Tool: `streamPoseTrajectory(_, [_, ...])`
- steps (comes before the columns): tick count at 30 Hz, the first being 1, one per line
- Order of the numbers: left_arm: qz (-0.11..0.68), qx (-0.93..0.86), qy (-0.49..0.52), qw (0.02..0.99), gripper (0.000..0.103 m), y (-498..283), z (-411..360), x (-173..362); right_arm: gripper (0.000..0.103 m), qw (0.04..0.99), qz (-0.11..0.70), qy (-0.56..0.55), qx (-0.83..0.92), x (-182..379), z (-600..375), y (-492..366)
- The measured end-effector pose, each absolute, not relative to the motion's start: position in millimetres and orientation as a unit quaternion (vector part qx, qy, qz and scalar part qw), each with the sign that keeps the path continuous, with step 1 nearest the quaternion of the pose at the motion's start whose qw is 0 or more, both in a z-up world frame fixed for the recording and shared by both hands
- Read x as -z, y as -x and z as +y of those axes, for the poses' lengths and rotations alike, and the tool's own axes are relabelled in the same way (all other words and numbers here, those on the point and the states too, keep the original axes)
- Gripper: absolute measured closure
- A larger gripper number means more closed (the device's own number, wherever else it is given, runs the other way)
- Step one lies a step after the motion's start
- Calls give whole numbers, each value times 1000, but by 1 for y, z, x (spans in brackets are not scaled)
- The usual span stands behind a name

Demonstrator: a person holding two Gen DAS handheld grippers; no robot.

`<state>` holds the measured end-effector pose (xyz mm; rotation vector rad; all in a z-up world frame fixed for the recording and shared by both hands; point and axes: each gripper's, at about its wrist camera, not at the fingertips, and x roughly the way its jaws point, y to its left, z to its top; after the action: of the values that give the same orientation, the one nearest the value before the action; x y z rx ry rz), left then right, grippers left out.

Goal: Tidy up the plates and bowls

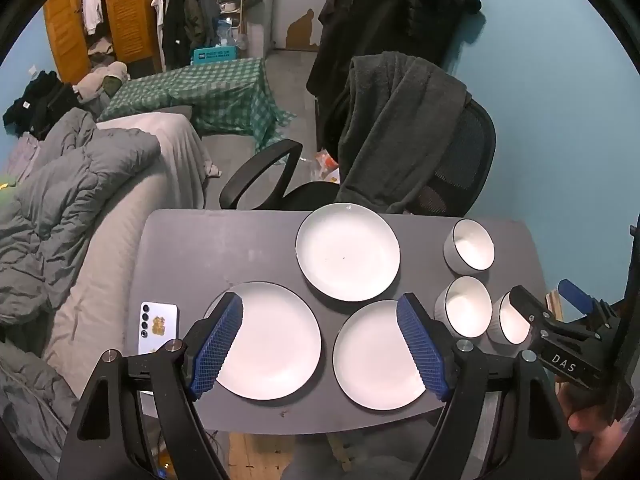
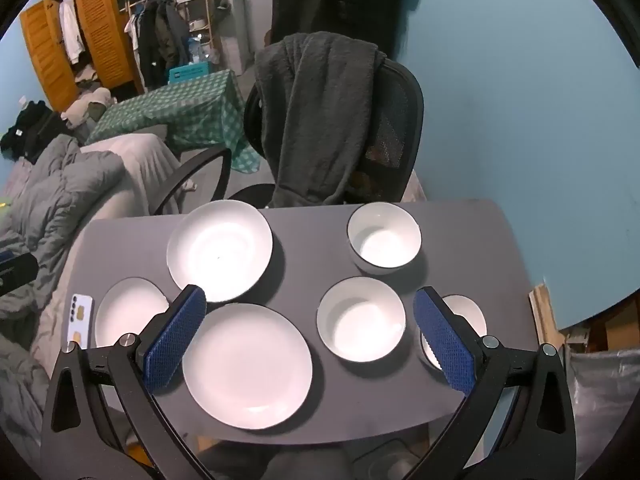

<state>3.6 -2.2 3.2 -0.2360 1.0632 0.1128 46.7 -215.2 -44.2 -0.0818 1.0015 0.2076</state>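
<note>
Three white plates lie on the grey table [image 1: 248,248]: a far plate [image 1: 347,252] [image 2: 219,250], a near left plate [image 1: 276,342] [image 2: 128,310] and a near middle plate [image 1: 376,356] [image 2: 247,366]. Three white bowls stand on the right: a far bowl [image 1: 472,245] [image 2: 384,237], a middle bowl [image 1: 468,307] [image 2: 360,325] and a near right bowl [image 1: 510,320] [image 2: 466,312]. My left gripper [image 1: 320,312] is open and empty above the two near plates. My right gripper [image 2: 310,304] is open and empty above the near middle plate and the bowls; its body shows in the left wrist view [image 1: 560,332].
A white phone [image 1: 158,326] lies at the table's near left corner. An office chair draped with a dark grey blanket [image 1: 404,132] stands behind the table. A bed with grey bedding [image 1: 72,184] is on the left, a blue wall [image 2: 520,100] on the right.
</note>
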Motion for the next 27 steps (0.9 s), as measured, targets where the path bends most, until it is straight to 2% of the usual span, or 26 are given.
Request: streamPoseTrajectory(27, [505,-52,115,854,22,0,-3,-3,1,871,478,39,-107,42,-211,-44])
